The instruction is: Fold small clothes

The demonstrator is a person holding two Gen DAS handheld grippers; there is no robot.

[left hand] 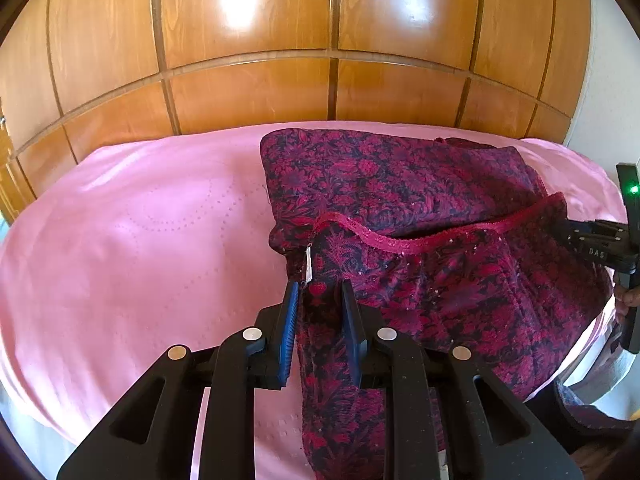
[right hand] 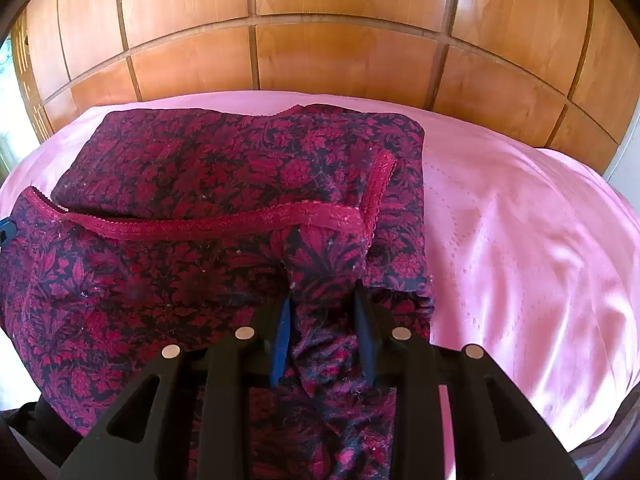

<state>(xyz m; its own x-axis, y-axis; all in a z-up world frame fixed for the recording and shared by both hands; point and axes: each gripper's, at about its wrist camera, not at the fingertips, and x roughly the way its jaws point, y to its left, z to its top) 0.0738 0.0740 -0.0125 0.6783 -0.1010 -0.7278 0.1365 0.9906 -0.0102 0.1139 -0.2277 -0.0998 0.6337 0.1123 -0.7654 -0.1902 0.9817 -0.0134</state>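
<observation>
So you're partway through a fold: one garment (right hand: 224, 168), dark with a red floral print, lies on the pink bed (left hand: 132, 216) in front of the wooden wardrobe (left hand: 248, 80), its far part flat and doubled, its near part raised with the red lace trim (right hand: 224, 222) sagging between your two hands. You've got the near edge bunched in both tools; by my reading, what's left is to carry it over the far part, lay it down and smooth it. Count one garment, one bed, two grippers. Your left gripper (left hand: 320, 292) is clamped on the garment's left corner, and your right gripper (right hand: 322, 300) is clamped on its right corner, cloth pinched between each pair of fingers.
</observation>
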